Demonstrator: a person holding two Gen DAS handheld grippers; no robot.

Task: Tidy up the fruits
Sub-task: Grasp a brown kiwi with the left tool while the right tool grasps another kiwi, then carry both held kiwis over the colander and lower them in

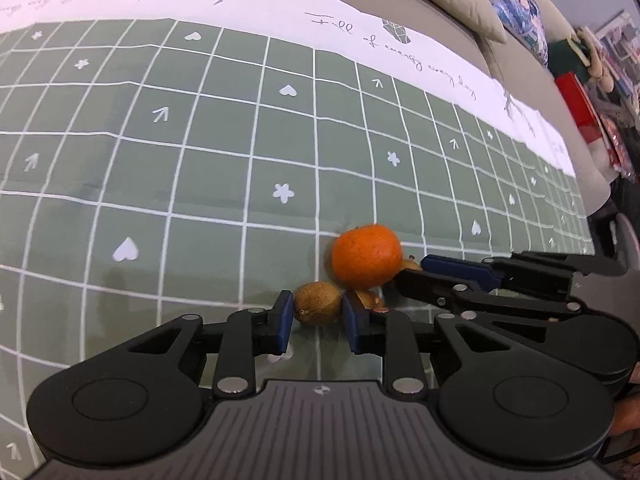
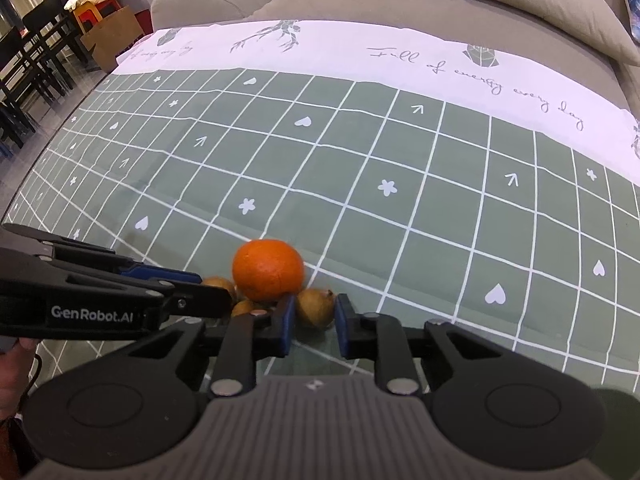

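Observation:
An orange (image 1: 366,256) (image 2: 268,270) rests on top of three small brown fruits on the green checked cloth. My left gripper (image 1: 316,322) has its blue pads on either side of one brown fruit (image 1: 319,303), close to it; I cannot tell if they touch. My right gripper (image 2: 316,322) stands the same way around another brown fruit (image 2: 315,307). A third brown fruit (image 2: 218,283) (image 1: 410,266) lies behind. A fourth one (image 1: 368,299) (image 2: 244,307) is partly hidden under the orange. Each gripper shows from the side in the other's view, the right gripper (image 1: 412,276) and the left gripper (image 2: 216,292).
The table carries a green grid cloth (image 1: 200,180) with a white printed border. A grey sofa with cushions (image 2: 520,4) runs behind the table. Dark dining chairs (image 2: 32,48) stand at the far left of the right wrist view.

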